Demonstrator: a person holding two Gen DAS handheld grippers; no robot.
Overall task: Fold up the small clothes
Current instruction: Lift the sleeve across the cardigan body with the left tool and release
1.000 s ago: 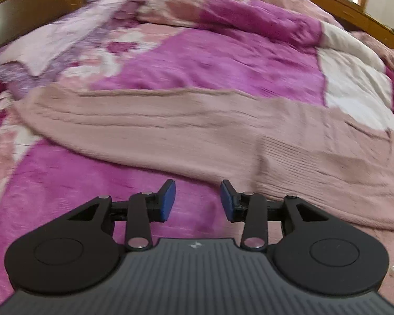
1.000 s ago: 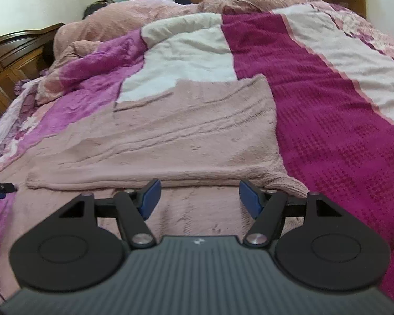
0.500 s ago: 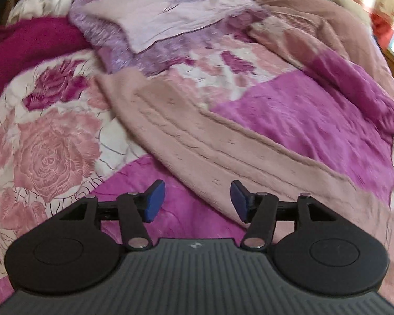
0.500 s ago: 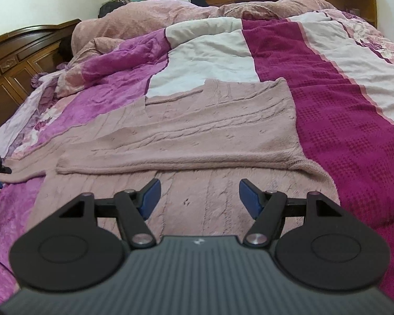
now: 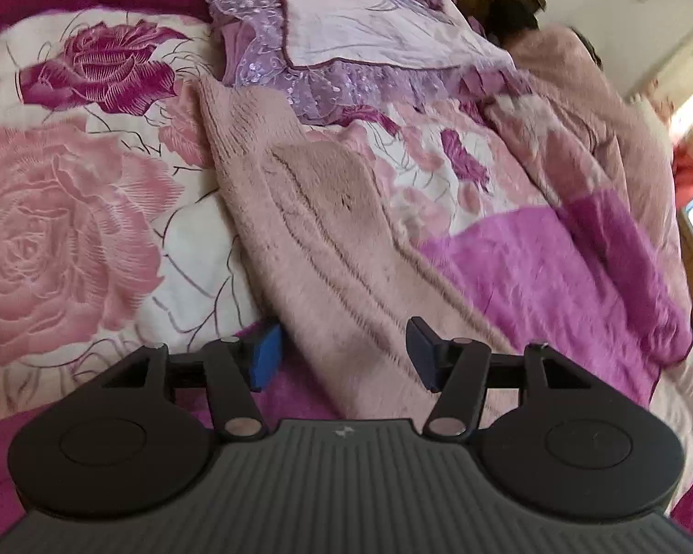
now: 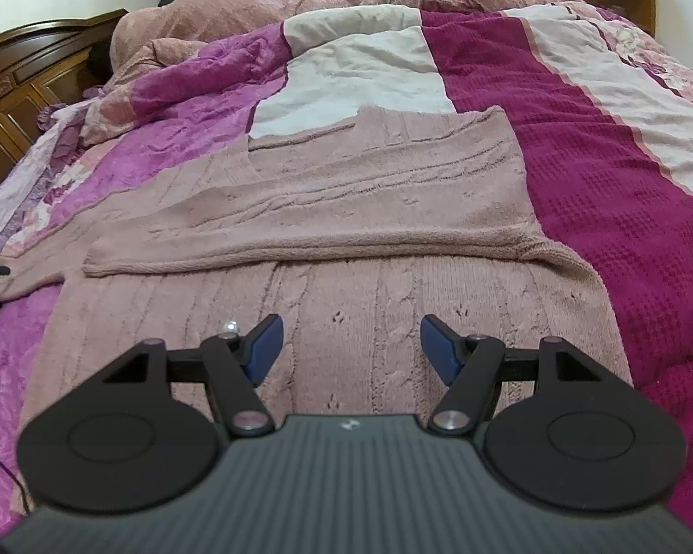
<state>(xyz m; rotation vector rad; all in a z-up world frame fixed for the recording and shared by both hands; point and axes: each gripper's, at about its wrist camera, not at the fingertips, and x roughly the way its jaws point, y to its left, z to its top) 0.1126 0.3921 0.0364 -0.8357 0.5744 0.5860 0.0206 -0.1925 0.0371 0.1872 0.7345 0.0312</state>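
Left hand-held gripper (image 5: 342,353) stands with its jaws apart and nothing pinched, directly over the spread sleeve (image 5: 328,240) of the pink sweater (image 6: 346,240), probably aligned to take it for a fold. Right hand-held gripper (image 6: 351,346) is likewise wide and empty, just above the sweater's near panel. Beyond it, one sleeve already lies folded across the body. Farther off, the bed's (image 6: 600,194) blanket carries the whole garment flat.

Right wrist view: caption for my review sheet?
Open right hand-held gripper above a partly folded pink knit sweater spread on a magenta bedspread.
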